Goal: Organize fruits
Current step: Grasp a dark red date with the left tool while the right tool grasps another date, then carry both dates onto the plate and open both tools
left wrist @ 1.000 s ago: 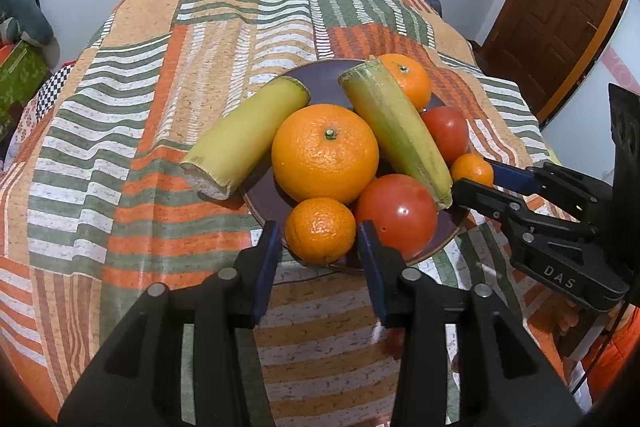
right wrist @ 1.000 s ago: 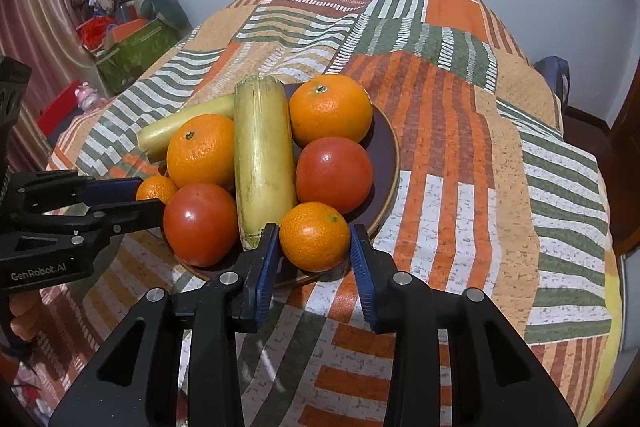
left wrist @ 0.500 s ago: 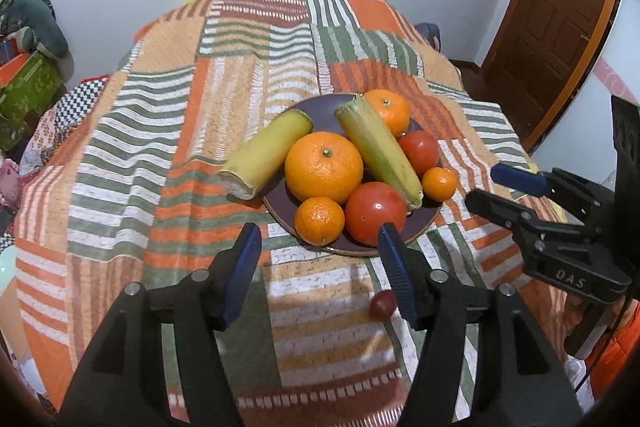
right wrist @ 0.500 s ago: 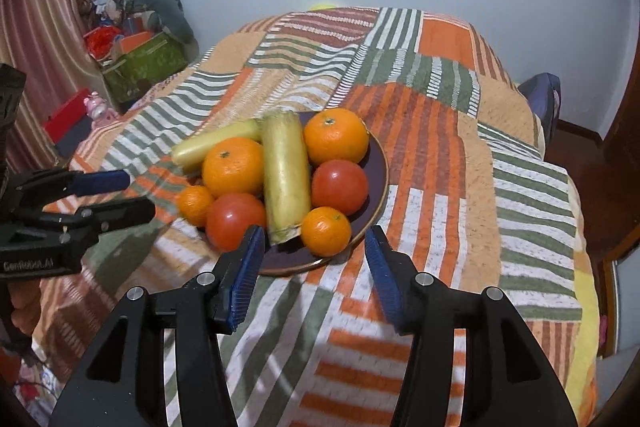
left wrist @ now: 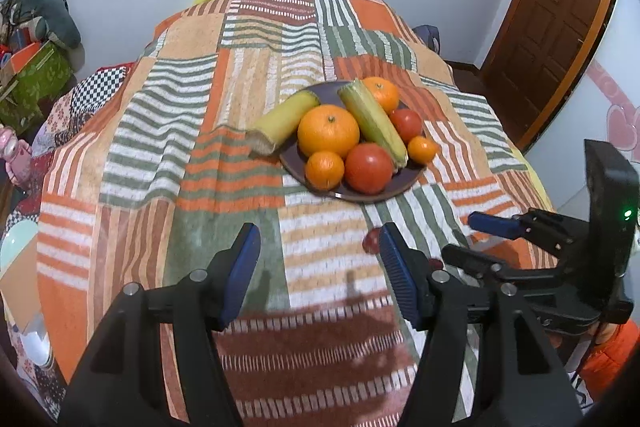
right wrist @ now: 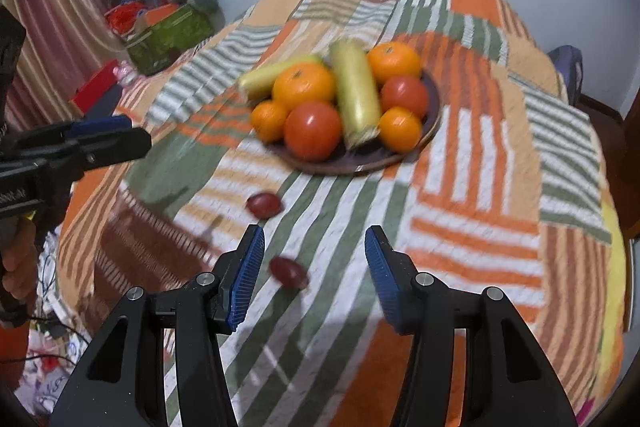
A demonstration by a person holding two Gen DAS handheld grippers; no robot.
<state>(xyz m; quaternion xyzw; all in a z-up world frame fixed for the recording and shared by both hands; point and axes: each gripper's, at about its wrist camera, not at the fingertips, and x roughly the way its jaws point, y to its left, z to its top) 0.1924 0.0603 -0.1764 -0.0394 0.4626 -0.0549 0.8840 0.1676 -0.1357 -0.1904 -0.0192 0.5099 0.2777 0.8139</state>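
A dark plate (left wrist: 404,183) on the striped cloth holds several oranges, two tomatoes and a green corn cob (left wrist: 374,123). A yellow cob (left wrist: 282,125) lies half off its left rim. Two small dark red fruits (right wrist: 264,205) (right wrist: 288,271) lie on the cloth in front of the plate. One of them (left wrist: 371,241) shows beside my left gripper's right finger. My left gripper (left wrist: 318,231) hangs open and empty above the cloth, well short of the plate. Equally far back, my right gripper (right wrist: 314,231) is open and empty, with the nearer red fruit just below its left finger.
The cloth-covered table (left wrist: 160,131) drops away on all sides. A green box (right wrist: 168,35) with clutter and a red box sit on the floor to the left. A brown door (left wrist: 552,19) stands at the right. A hand (right wrist: 16,267) holds the left gripper (right wrist: 100,135).
Both grippers have drawn back and up from the plate, and their jaws have widened. The small oranges that sat between the jaws stay on the plate. The red fruits have come into view.
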